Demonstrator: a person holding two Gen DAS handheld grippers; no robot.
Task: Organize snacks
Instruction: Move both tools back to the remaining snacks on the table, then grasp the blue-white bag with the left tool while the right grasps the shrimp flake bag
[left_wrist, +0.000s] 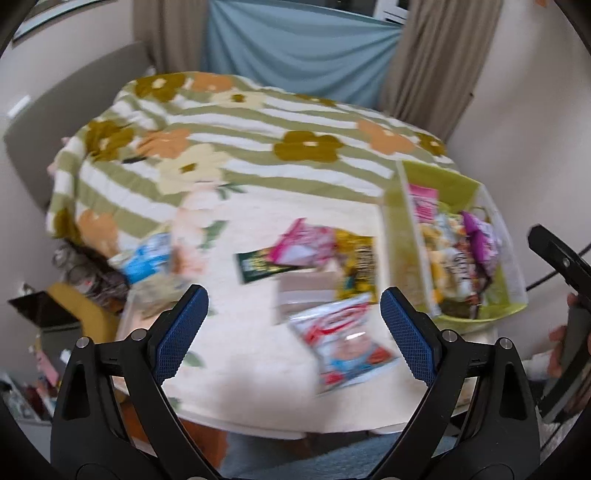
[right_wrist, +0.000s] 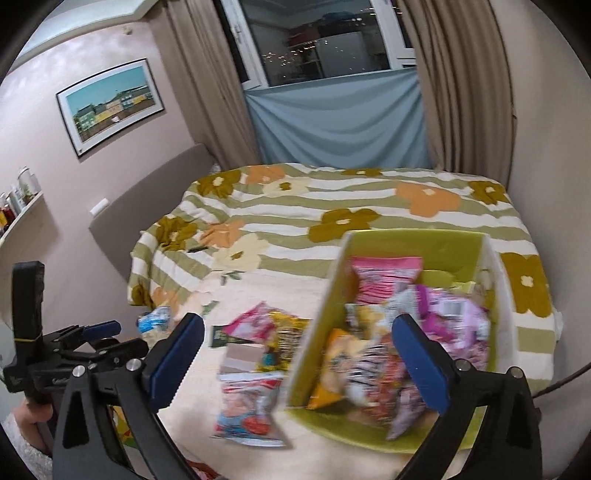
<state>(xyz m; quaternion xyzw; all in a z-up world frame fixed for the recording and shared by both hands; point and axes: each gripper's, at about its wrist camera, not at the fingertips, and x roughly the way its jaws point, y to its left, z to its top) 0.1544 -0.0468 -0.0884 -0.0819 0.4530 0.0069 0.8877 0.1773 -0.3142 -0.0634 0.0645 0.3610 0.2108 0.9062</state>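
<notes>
Several snack packets lie on a cream cloth: a red-and-white one (left_wrist: 343, 343) (right_wrist: 251, 406), a pink one (left_wrist: 303, 243) (right_wrist: 255, 321), a yellow one (left_wrist: 358, 266) (right_wrist: 284, 339), a dark green one (left_wrist: 255, 266) and a blue one (left_wrist: 147, 258) at the left. A green bin (left_wrist: 458, 184) (right_wrist: 417, 243) at the right is filled with several more packets. My left gripper (left_wrist: 293, 295) hangs open above the loose packets, holding nothing. My right gripper (right_wrist: 299, 321) is open over the bin's near left corner, nothing between its pads.
A bed with a striped floral blanket (right_wrist: 332, 199) lies behind the cloth. Curtains and a window (right_wrist: 325, 40) are beyond it. The left gripper (right_wrist: 110, 338) and a hand show at the right wrist view's left edge. Clutter (left_wrist: 85, 266) sits at the lower left.
</notes>
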